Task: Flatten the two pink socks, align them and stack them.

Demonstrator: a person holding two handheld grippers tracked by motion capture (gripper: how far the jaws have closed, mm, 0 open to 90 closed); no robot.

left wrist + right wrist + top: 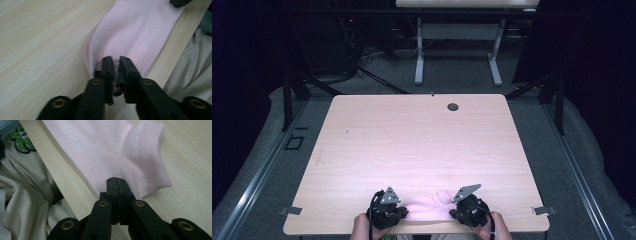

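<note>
A pink sock point(428, 207) lies flat at the 6 o'clock edge of the desk point(412, 145), stretched between the two tools. At about 7 o'clock, the left hand-held gripper point(404, 212) has its jaws drawn narrow on a bunched fold at one end of the sock point(130, 32); in the left gripper view a small tuft of pink fabric sits pinched between the black pads point(108, 72). At about 5 o'clock, the right hand-held gripper point(453, 214) is clamped tight on the other end, its jaws meeting on the thin edge just beside the ribbed cuff point(150, 157), with the sock point(105, 152) running away toward 11 o'clock in the right gripper view. The sock is judged light, soft and limp: it will sag and fold under its own weight, stretch a little when pulled, and is in no way fragile. The knit gives the pads fair friction, though a grip on a single thin layer could slip. Holds at the two opposite ends, as here, keep it spread; the thicker ribbed cuff offers the surest bite. A faint pale printed mark point(147, 42) shows on the fabric. No container stands on the desk; a small dark round fitting point(453, 107) sits near 12 o'clock.
</note>
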